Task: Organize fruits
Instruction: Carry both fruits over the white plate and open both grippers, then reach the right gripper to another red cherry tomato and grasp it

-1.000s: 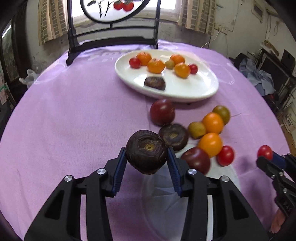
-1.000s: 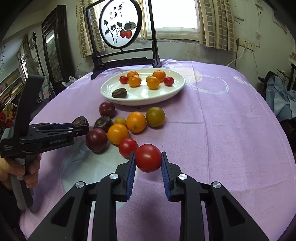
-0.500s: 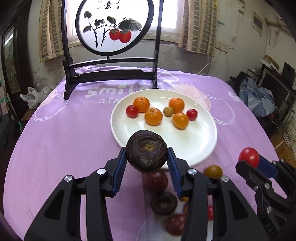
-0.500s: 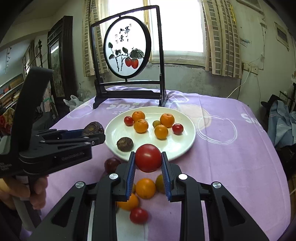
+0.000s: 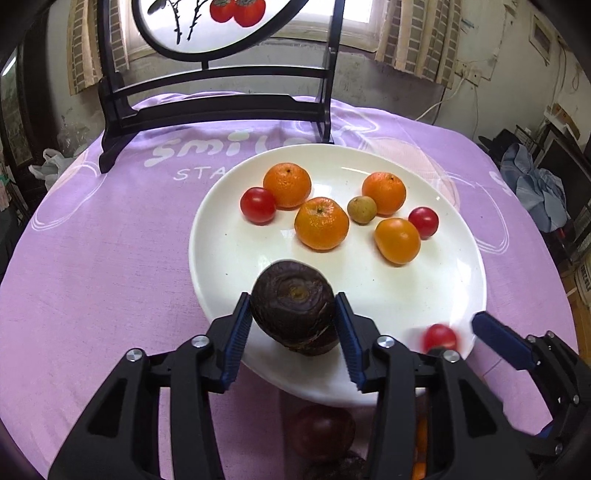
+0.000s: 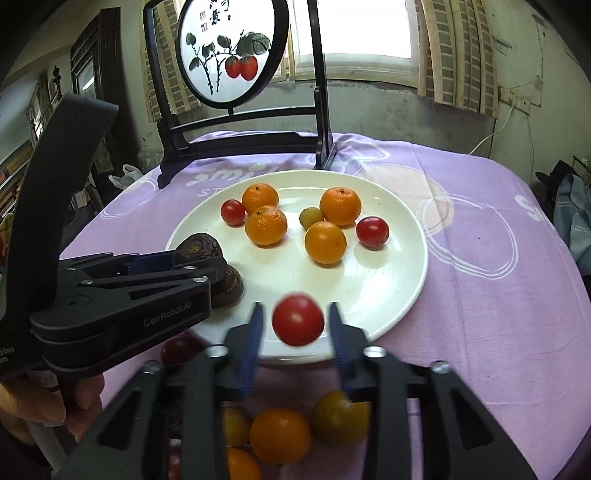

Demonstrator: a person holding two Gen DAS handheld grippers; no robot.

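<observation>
Since a second ago we have carried both fruits from the loose pile to over the white plate (image 5: 218, 236). Our left gripper (image 5: 293, 332) has just been opening: the dark wrinkled fruit (image 5: 291, 299) sits loose between its parted pads. Our right gripper (image 6: 295, 332) has just been opening too, gaps flanking the blurred red tomato (image 6: 297, 319).

bg: window (image 6: 354, 33) far, daylit | curtains (image 6: 458, 55) striped | wall (image 6: 388, 110) stained | lilac tablecloth (image 6: 498, 277) | painted screen (image 6: 229, 51) far-left
</observation>
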